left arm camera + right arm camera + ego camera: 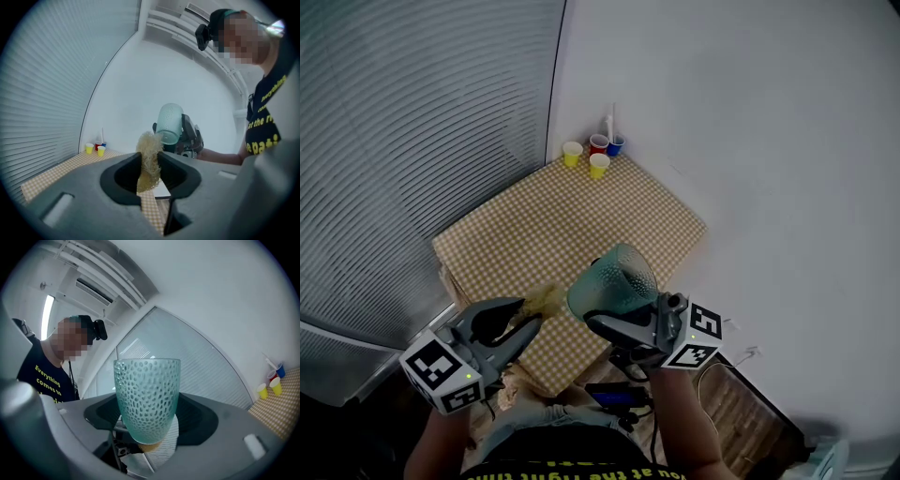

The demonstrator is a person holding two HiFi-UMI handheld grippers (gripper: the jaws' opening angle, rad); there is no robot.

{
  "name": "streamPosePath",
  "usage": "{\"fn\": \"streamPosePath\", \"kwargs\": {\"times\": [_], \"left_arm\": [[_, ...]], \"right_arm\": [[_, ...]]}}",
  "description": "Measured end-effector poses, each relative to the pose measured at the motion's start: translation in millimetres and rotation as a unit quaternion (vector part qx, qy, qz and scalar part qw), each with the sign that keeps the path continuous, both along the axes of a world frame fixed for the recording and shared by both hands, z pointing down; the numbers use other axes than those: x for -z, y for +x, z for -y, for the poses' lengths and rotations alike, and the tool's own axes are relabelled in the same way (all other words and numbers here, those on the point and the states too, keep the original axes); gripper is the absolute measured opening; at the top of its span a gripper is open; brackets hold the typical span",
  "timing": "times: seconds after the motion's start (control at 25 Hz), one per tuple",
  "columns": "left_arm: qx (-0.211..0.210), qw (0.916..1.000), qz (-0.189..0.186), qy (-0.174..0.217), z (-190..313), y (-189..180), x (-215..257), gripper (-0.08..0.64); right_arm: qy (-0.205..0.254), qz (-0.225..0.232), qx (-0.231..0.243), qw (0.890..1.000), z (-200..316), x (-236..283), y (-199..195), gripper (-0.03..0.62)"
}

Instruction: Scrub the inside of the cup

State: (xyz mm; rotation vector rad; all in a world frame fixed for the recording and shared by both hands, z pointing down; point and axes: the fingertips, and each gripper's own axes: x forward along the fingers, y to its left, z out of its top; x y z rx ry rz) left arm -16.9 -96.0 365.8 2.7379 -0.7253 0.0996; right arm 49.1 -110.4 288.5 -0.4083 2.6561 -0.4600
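Cup (146,394) clamped in right claw (148,427), scrubber (149,157) pinched in left claw (151,177), cup's inside hidden

left gripper (151,182): jaws clamped on tan scrubber (149,157)
cup (169,123): teal, dimpled, held by right gripper (186,135), rim just beside scrubber's top
table (56,171): checkered

Soft, even, cool-white light fills all three views, leaving only faint shadows on the desk (516,244). A strip lamp (47,310) glows at the upper left of the right gripper view, and white glare sits at the left gripper view's top right. Both gripper views bend strongly, curving the blinds (47,84), inside black round borders. The cup (147,397) in the right claw (147,420) is sharp. The scrubber (149,161) in the left claw (150,171) looks soft. The head view darkens toward its lower corners.
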Motion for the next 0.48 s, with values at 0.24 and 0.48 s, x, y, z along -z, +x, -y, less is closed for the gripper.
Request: {"fn": "streamPosePath", "kwargs": {"times": [0.24, 0.48], "left_arm": [[0.051, 0.9984, -0.006, 0.024, 16.7, -17.7, 3.8, 0.106], [0.093, 0.9944, -0.016, 0.047, 33.2, -32.1, 12.1, 0.107]], "right_arm": [[0.015, -0.04, -0.066, 0.997, 8.5, -7.1, 11.8, 0.359], [0.041, -0.122, -0.146, 0.981, 20.0, -17.4, 17.4, 0.359]]}}
